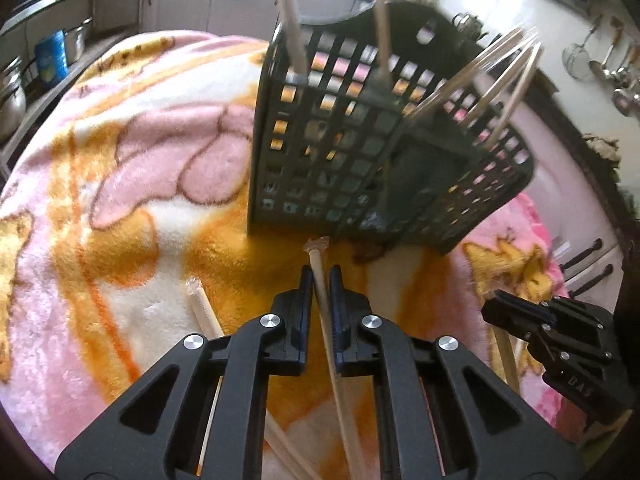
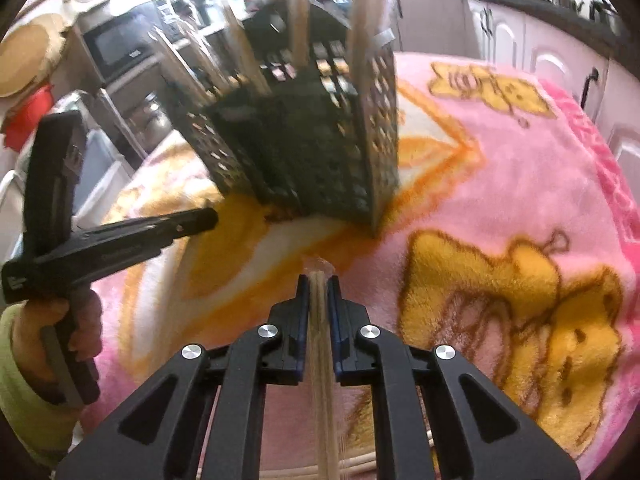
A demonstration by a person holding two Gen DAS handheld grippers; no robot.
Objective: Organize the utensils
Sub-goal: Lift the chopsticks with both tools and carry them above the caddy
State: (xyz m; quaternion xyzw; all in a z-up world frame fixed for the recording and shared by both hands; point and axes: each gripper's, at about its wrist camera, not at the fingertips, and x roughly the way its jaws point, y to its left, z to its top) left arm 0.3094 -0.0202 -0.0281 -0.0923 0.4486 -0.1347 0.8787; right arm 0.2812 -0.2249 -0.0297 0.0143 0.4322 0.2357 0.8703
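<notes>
Chopsticks pinched in both my grippers: left gripper (image 1: 320, 276) clamps one chopstick (image 1: 334, 344), right gripper (image 2: 318, 284) clamps wrapped pair (image 2: 320, 340), both just before black caddy (image 1: 360, 152) on blanket (image 1: 132, 184).

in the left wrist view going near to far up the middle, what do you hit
left gripper shut on a wooden chopstick → chopstick's tip on the blanket → black slotted utensil holder → chopsticks standing in it → kitchen cabinets
</notes>
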